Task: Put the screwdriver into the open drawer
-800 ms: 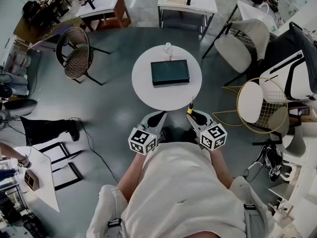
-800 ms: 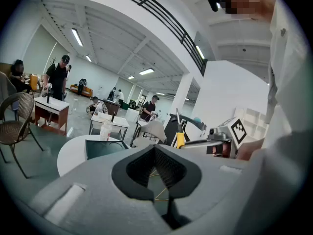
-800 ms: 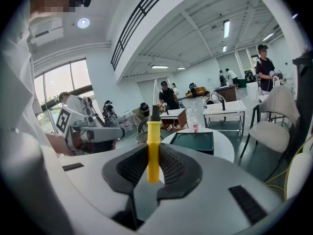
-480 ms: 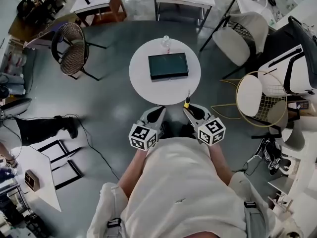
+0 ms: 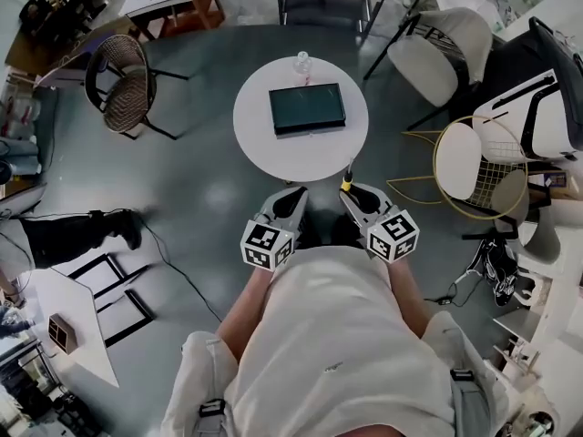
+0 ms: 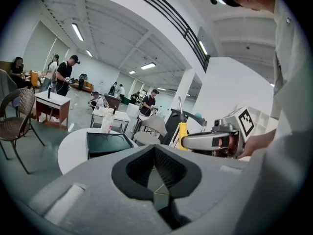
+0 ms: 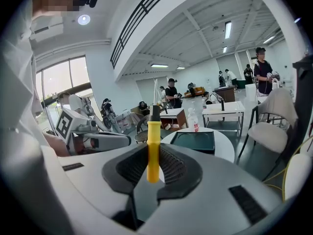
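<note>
A screwdriver [image 7: 153, 148] with a yellow handle stands upright between the pads of my right gripper [image 7: 152, 155], which is shut on it. In the head view the screwdriver [image 5: 347, 182] rises from the right gripper [image 5: 357, 195] at the near edge of the round white table [image 5: 264, 153]. A dark green shallow drawer [image 5: 307, 108] lies open-topped on the middle of the table, well ahead of both grippers. My left gripper [image 5: 290, 200] is beside the right one, and its jaws [image 6: 155, 151] are shut with nothing in them.
A clear bottle [image 5: 301, 63] stands at the table's far edge behind the drawer. Chairs ring the table: a wicker one [image 5: 120, 87] far left, a white one [image 5: 442, 48] far right, a wire-framed one [image 5: 474, 182] at right. People stand at desks in the background.
In the head view the table and room have slid a little up and left. Both grippers keep their place in front of the body, with the screwdriver still held upright.
</note>
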The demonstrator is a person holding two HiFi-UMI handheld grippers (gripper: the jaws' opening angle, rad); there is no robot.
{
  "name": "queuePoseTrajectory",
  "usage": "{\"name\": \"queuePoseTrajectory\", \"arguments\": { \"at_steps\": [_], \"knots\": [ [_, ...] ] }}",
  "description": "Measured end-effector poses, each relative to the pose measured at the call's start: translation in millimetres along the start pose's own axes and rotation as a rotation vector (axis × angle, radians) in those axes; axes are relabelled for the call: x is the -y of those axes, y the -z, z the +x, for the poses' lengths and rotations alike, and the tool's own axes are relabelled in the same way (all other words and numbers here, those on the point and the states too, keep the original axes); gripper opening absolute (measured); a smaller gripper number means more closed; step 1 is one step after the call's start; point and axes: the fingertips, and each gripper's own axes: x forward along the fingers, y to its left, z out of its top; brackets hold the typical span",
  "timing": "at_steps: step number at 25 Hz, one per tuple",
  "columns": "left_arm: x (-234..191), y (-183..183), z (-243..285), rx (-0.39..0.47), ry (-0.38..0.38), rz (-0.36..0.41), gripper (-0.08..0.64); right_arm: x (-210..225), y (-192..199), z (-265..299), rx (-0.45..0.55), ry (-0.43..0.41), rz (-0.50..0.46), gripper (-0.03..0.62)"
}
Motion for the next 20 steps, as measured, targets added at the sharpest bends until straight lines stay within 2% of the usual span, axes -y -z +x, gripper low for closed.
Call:
{"name": "queuePoseTrajectory", "arguments": {
  "at_steps": [5, 11, 20],
  "knots": [
    [0, 9, 2, -0.027, 0.005, -0.015, 0.012, -1, 6, -2, -0.014, 0.027, 0.02, 0.078],
    [3, 23, 12, -0.064, -0.015, -0.038, 0.012, 6, 20, -10, -0.047, 0.016, 0.037, 0.078],
    [7, 15, 43, -0.076, -0.075, -0.045, 0.012, 41, 1, -4, -0.03, -0.041, 0.029, 0.078]
  ]
}}
